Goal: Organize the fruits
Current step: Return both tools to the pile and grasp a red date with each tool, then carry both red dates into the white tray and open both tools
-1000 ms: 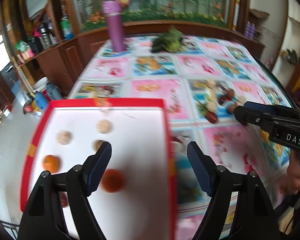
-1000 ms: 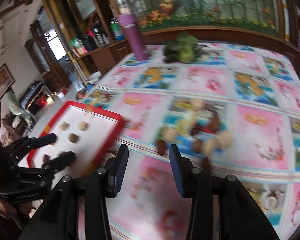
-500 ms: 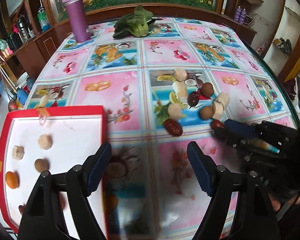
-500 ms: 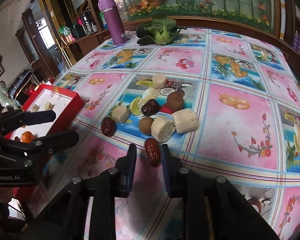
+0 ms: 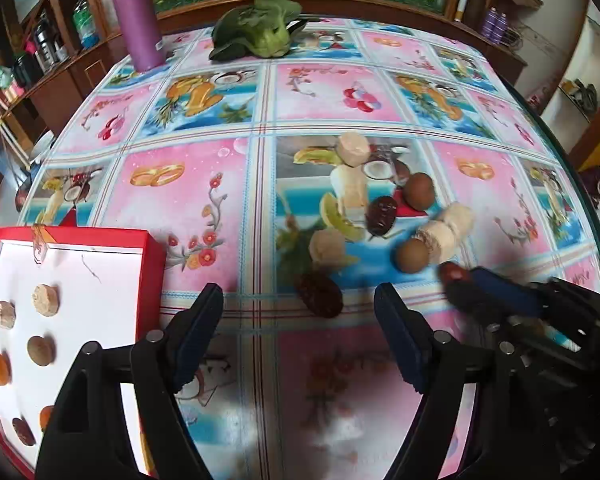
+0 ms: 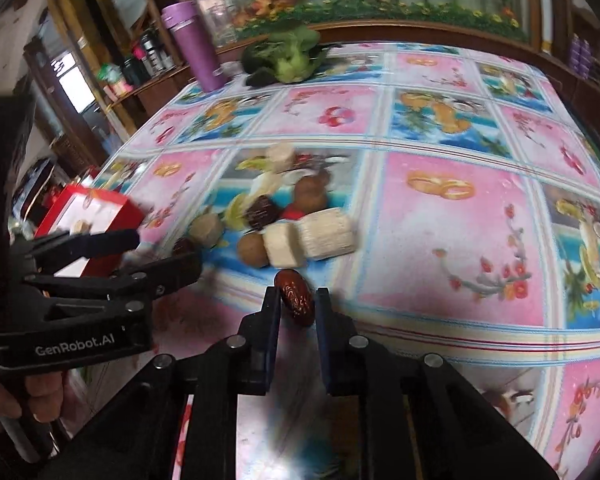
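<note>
Tray: at the near left corner of the table, holding scattered small fruit pieces.
Fruit pile: on the table, right of the tray and well apart from it.
Lone date: at the near edge of the pile, just ahead of the left gripper, between its spread fingers.
Second date: near side of the pile, between the right gripper fingers.
Leafy vegetable: far side of the table, behind the pile.
Bottle: upright, left of the vegetable, at the far left corner.
</note>
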A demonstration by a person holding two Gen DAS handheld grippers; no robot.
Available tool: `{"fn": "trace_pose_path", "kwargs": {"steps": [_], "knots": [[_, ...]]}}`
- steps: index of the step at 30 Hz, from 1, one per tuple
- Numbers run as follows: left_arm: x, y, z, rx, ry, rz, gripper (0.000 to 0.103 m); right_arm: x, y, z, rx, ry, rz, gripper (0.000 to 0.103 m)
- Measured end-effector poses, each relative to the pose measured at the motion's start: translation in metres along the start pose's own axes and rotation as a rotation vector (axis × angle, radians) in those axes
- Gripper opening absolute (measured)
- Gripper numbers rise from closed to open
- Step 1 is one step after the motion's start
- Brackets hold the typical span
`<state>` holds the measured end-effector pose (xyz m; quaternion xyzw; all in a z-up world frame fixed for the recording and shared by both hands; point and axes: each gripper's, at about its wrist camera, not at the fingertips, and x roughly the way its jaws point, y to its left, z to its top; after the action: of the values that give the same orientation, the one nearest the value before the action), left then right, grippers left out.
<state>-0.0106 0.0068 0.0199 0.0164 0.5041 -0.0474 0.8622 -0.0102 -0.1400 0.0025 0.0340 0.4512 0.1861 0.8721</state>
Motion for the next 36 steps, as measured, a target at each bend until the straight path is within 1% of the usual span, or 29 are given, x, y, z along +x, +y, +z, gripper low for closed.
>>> {"fn": "trace_pose_path", "kwargs": {"steps": [1,3,4,5,6,7,9,10,11,14,15,19,23,28,32,34,36], "knots": [[0.003,0.000,0.000,-0.007,0.004,0.006,0.078,0.000,-0.004,0.001,0.016,0.002,0.002,0.016],[0.005,0.000,0.000,-0.009,0.005,0.001,0.074,-0.001,-0.011,0.002,0.051,0.005,0.013,0.016],[0.008,-0.001,-0.001,-0.006,0.011,0.003,0.066,-0.001,-0.012,0.003,0.056,0.007,0.016,0.016],[0.009,-0.001,-0.002,-0.007,0.017,0.004,0.061,-0.001,-0.012,0.002,0.057,0.007,0.018,0.016],[0.010,-0.001,-0.002,-0.008,0.013,0.006,0.061,-0.001,-0.011,0.002,0.050,0.005,0.013,0.016],[0.010,-0.001,-0.002,-0.005,0.004,0.008,0.055,-0.001,-0.009,0.002,0.041,0.003,0.006,0.016],[0.009,-0.001,-0.002,-0.006,-0.006,0.009,0.052,-0.001,-0.006,0.001,0.023,0.000,-0.005,0.016],[0.009,0.000,-0.002,-0.010,-0.010,0.009,0.048,-0.001,-0.006,0.001,0.018,0.000,-0.007,0.016],[0.009,0.000,-0.002,-0.010,-0.018,0.010,0.041,-0.001,-0.005,0.001,0.012,-0.001,-0.010,0.016],[0.008,-0.002,-0.003,-0.003,-0.035,0.012,0.030,0.000,-0.003,0.001,-0.001,-0.004,-0.017,0.016],[0.009,-0.003,-0.002,0.001,-0.039,0.010,0.029,0.000,-0.003,0.001,-0.004,-0.005,-0.019,0.016],[0.008,-0.006,-0.004,0.017,-0.061,0.026,0.029,0.000,0.000,0.000,-0.026,-0.012,-0.034,0.016],[0.005,-0.006,-0.008,0.017,-0.063,0.022,0.029,0.002,0.006,-0.002,-0.071,-0.027,-0.067,0.016],[-0.006,-0.012,-0.028,0.038,-0.064,-0.009,0.029,0.002,0.008,-0.003,-0.083,-0.043,-0.077,0.016],[-0.018,-0.010,-0.044,0.041,-0.070,-0.041,0.029,0.000,0.006,-0.004,-0.051,-0.055,-0.074,0.015],[-0.028,-0.006,-0.050,0.041,-0.086,-0.052,0.029,-0.004,0.007,-0.004,-0.046,-0.080,-0.076,0.015],[-0.042,0.001,-0.054,0.035,-0.115,-0.055,0.029,-0.012,0.010,-0.003,-0.036,-0.122,-0.062,0.015]]}}
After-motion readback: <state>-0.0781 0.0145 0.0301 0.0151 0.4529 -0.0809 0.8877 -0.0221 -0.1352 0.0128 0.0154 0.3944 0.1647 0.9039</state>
